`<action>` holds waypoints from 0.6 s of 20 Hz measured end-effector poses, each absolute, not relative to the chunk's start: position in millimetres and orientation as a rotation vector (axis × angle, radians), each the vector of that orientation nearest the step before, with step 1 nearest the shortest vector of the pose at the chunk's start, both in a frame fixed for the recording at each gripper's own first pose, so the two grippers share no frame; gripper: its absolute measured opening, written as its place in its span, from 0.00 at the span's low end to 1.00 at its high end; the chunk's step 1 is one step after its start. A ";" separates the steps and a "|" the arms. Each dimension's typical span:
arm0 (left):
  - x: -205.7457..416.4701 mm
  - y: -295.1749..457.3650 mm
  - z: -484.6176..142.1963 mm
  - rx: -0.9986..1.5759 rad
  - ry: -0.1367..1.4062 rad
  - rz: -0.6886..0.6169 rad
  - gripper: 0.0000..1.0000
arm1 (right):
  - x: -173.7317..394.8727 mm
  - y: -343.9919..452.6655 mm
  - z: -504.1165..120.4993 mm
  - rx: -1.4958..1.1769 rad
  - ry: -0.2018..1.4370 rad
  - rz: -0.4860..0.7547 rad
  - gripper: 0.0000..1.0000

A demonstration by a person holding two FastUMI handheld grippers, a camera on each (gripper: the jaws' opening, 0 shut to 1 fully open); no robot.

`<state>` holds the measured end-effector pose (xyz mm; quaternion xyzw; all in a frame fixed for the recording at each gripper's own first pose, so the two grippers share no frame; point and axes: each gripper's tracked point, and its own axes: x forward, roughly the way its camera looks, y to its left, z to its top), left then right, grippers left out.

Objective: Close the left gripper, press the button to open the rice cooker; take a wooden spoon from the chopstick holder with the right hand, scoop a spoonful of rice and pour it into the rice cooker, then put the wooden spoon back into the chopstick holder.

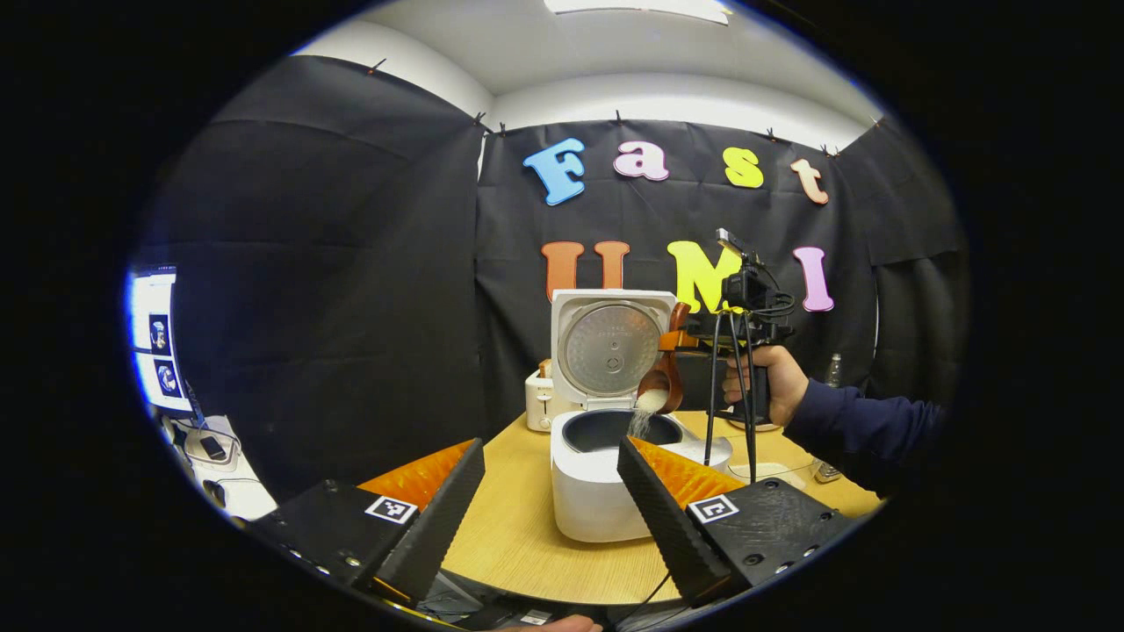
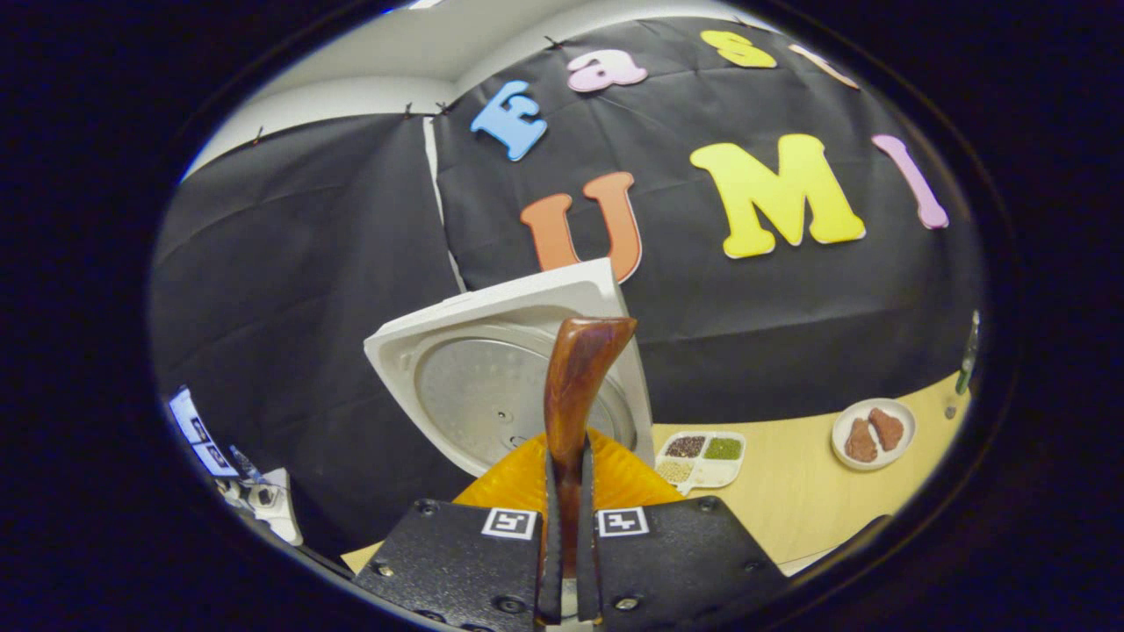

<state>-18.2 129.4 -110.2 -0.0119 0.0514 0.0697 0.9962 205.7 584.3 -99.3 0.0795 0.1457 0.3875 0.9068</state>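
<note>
Rice spills from the wooden spoon [image 1: 660, 386], clamped in the right hand-held gripper [image 2: 569, 562], into the open rice cooker [image 1: 606, 474] mid-bench. The left hand-held gripper [image 1: 549, 496] waits wide open, empty. Next, likely: return the spoon to its holder.

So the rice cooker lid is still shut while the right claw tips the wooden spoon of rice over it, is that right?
Not quite. The rice cooker has its lid standing open, as the left gripper view shows. The rest holds: the right claw is shut on the wooden spoon, tipping rice into the pot.
</note>
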 end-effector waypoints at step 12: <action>-32.1 129.0 -101.7 -0.034 0.120 0.146 0.96 | 147.3 594.5 -50.1 -0.181 -0.085 0.871 0.12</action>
